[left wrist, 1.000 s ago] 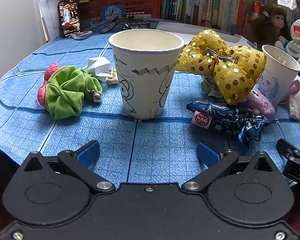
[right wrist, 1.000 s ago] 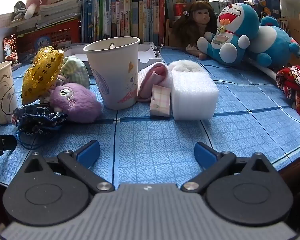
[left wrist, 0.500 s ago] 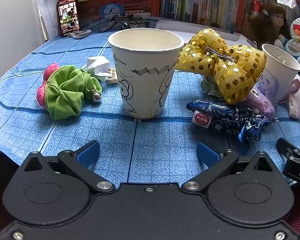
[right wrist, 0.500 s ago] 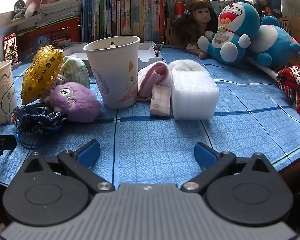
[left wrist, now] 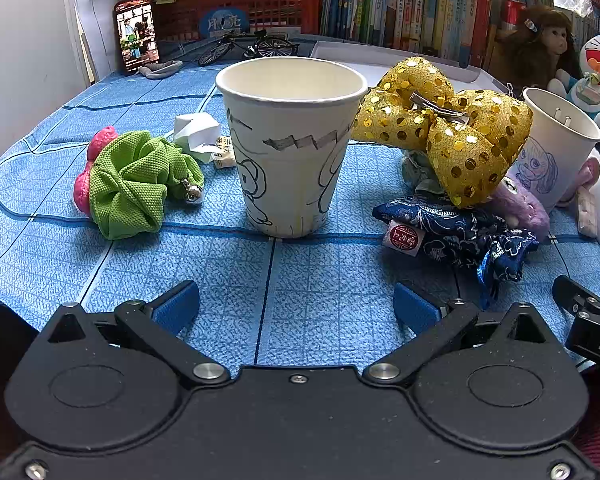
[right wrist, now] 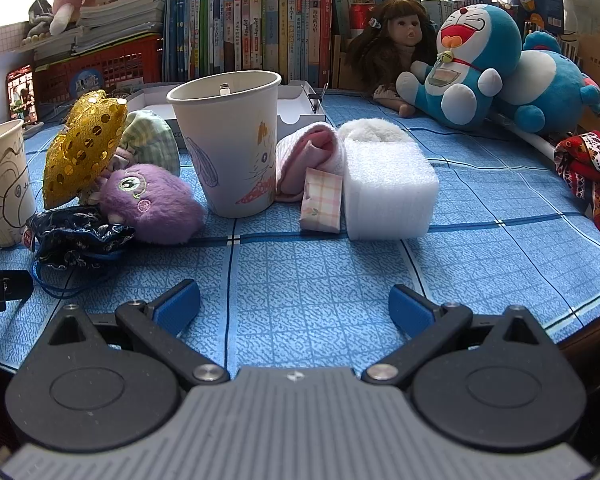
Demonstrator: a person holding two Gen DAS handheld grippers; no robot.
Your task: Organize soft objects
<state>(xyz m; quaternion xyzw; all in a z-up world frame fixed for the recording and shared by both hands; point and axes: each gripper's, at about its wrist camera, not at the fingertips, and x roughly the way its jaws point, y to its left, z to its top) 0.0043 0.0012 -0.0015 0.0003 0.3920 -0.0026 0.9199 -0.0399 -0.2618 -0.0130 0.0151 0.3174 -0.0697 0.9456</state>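
The left tongs (left wrist: 296, 306) are spread wide and hold nothing. They sit low over the blue surface (left wrist: 308, 300), facing a paper cup (left wrist: 290, 148) with a drawing on it. A green scrunchie (left wrist: 134, 182) lies to the left of the cup. A gold bow (left wrist: 444, 128) leans on its right side, above a dark blue pouch (left wrist: 456, 232).

The right tongs (right wrist: 294, 308) are spread wide too (nothing in them). Ahead stands another cup (right wrist: 230, 144). A purple fuzzy toy (right wrist: 152, 202) lies to its left, and a pink sock (right wrist: 308, 160) and a white foam block (right wrist: 388, 190) lie to its right.
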